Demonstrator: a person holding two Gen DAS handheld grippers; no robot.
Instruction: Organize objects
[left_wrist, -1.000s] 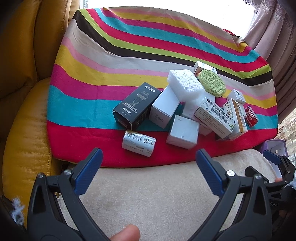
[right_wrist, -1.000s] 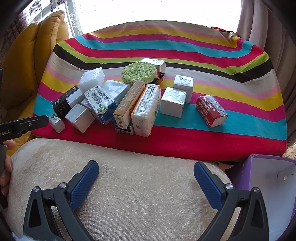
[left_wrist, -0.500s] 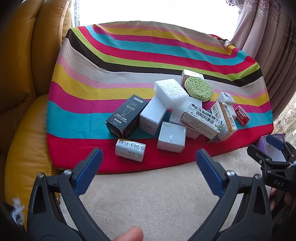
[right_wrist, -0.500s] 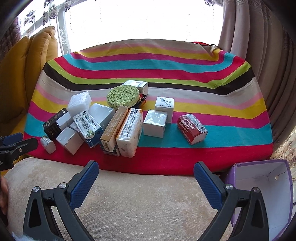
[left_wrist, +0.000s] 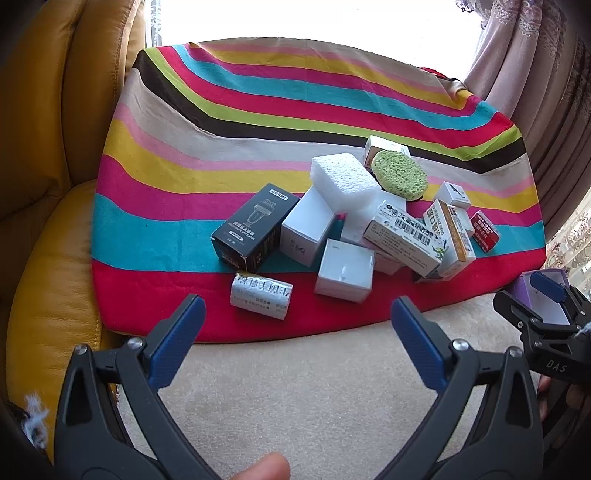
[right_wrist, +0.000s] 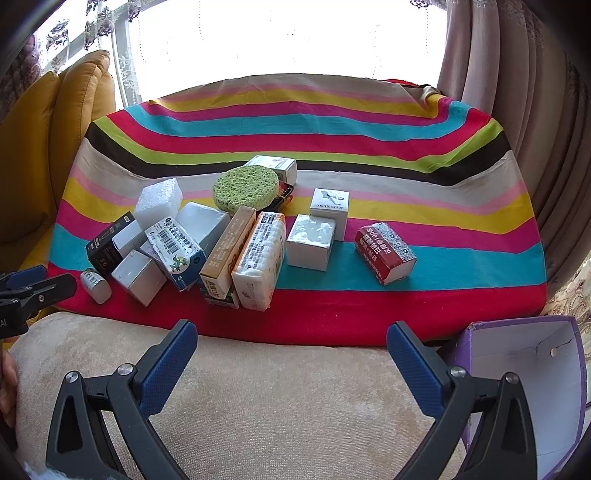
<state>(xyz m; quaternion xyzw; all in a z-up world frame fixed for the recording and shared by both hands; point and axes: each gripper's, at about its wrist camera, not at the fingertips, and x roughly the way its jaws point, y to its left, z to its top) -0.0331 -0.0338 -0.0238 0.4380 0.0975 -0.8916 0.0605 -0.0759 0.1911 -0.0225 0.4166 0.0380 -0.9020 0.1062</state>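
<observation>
Boxes (right_wrist: 243, 251) lie clustered on the striped cloth (right_wrist: 295, 125), sitting farther from both cameras than a second ago, as both grippers have drawn back over the beige cushion (right_wrist: 258, 398). Left gripper (left_wrist: 295, 332) hangs wide and empty, with the small wrapped packet (left_wrist: 261, 298) just beyond its left fingertip. Right gripper (right_wrist: 290, 354) is likewise wide and empty; the red box (right_wrist: 386, 253) lies apart on the teal stripe. Beside it at right stands an open purple box (right_wrist: 524, 387). Bare cloth stretches behind the pile.
</observation>
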